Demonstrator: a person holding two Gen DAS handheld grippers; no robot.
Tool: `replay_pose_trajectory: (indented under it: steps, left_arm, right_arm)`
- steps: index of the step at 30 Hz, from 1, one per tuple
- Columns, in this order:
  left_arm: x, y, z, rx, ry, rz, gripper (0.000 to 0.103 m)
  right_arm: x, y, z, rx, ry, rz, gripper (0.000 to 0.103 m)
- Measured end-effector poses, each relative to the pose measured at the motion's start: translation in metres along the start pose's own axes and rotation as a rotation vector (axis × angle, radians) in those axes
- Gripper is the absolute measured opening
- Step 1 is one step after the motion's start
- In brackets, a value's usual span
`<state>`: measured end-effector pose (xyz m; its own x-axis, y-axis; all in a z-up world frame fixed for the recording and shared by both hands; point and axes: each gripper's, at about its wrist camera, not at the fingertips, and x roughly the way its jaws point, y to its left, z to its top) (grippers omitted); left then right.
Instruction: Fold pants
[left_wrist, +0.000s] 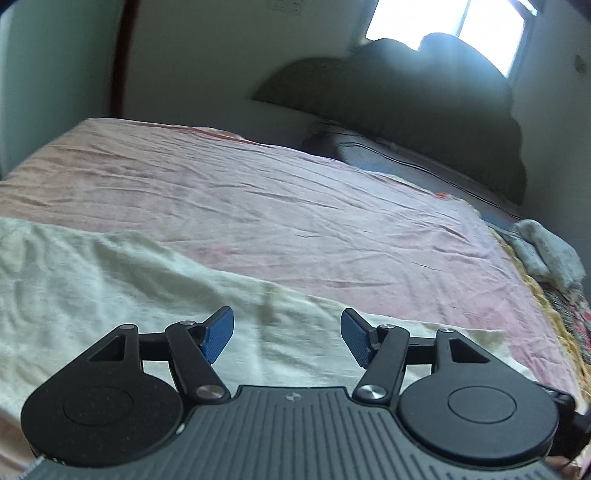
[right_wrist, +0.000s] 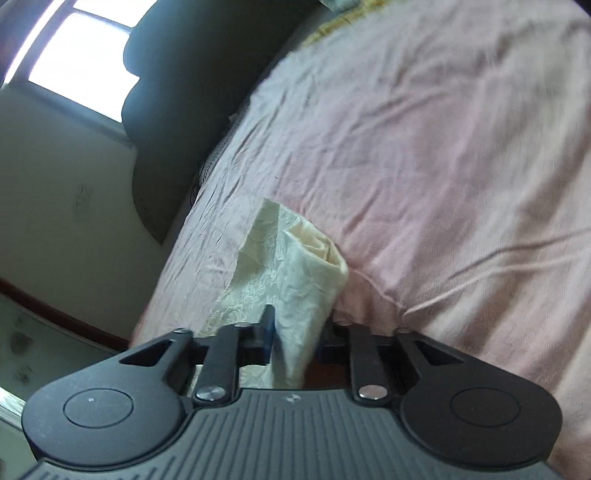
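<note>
One pair of cream pants (left_wrist: 110, 280) lay spread on the bed's pink sheet (left_wrist: 258, 206), and it looked light, thin and limp, so you would have done best to take it at a hem or the waistband. Your right tongs (right_wrist: 295, 332) were clenched on a bunched end of it, while your left tongs (left_wrist: 287, 334) hung released above it. Around you were a dark headboard (left_wrist: 406, 96) and a bright window (left_wrist: 443, 26).

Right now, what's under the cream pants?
The cream pants lie spread on the pink bedsheet, under the open left gripper. The right gripper lifts a bunched part above the sheet. Anything beneath the flat fabric is hidden.
</note>
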<state>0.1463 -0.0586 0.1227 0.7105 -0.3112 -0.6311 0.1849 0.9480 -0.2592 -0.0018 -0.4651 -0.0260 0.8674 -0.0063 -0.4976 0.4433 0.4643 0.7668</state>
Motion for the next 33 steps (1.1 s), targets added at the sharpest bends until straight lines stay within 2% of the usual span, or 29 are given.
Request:
replay_pose_trajectory:
  steps: [3, 6, 9, 11, 14, 18, 22, 24, 26, 27, 28, 29, 30, 31, 32, 33]
  left_arm:
    - [0.013, -0.025, 0.007, 0.002, 0.063, -0.118, 0.070]
    - [0.035, -0.050, 0.012, -0.032, 0.161, -0.254, 0.072]
    - [0.064, -0.076, 0.008, -0.068, 0.244, -0.354, 0.072]
    - [0.084, -0.100, 0.004, -0.044, 0.288, -0.400, 0.072]
    - [0.112, -0.133, -0.002, -0.021, 0.386, -0.460, 0.072]
    - [0.129, -0.177, -0.005, 0.055, 0.474, -0.537, 0.075]
    - [0.137, -0.207, -0.012, 0.182, 0.488, -0.508, 0.076]
    - [0.144, -0.209, -0.017, 0.212, 0.484, -0.451, 0.074]
    - [0.155, -0.198, -0.017, 0.184, 0.474, -0.382, 0.053]
    - [0.159, -0.191, -0.018, 0.166, 0.474, -0.367, 0.035]
    - [0.163, -0.182, -0.018, 0.136, 0.478, -0.363, 0.017]
    - [0.167, -0.173, -0.015, 0.101, 0.487, -0.349, 0.007]
    - [0.168, -0.163, -0.015, 0.061, 0.492, -0.344, 0.008]
    - [0.168, -0.154, -0.014, 0.024, 0.496, -0.342, 0.008]
    - [0.166, -0.145, -0.013, 0.000, 0.495, -0.341, 0.008]
    - [0.164, -0.136, -0.012, -0.015, 0.494, -0.344, 0.008]
  right_arm:
    - [-0.006, 0.025, -0.004, -0.197, -0.036, -0.037, 0.012]
    - [-0.013, 0.071, -0.024, -0.563, -0.092, -0.113, 0.011]
    - [-0.016, 0.101, -0.054, -0.870, -0.118, -0.127, 0.011]
    - [-0.013, 0.110, -0.068, -0.973, -0.113, -0.105, 0.011]
    - [-0.012, 0.115, -0.083, -1.061, -0.125, -0.106, 0.011]
    - [-0.013, 0.119, -0.099, -1.183, -0.136, -0.121, 0.011]
    - [-0.012, 0.127, -0.117, -1.325, -0.144, -0.117, 0.011]
    - [-0.016, 0.129, -0.123, -1.349, -0.145, -0.111, 0.011]
    - [-0.019, 0.131, -0.127, -1.362, -0.158, -0.114, 0.012]
    - [-0.020, 0.131, -0.127, -1.356, -0.158, -0.116, 0.013]
    - [-0.020, 0.131, -0.127, -1.358, -0.158, -0.125, 0.017]
    - [-0.021, 0.131, -0.130, -1.365, -0.161, -0.137, 0.029]
    - [-0.023, 0.130, -0.131, -1.365, -0.167, -0.141, 0.039]
    - [-0.026, 0.129, -0.132, -1.358, -0.169, -0.132, 0.065]
    - [-0.031, 0.127, -0.132, -1.348, -0.175, -0.104, 0.080]
    - [-0.038, 0.125, -0.131, -1.336, -0.183, -0.065, 0.081]
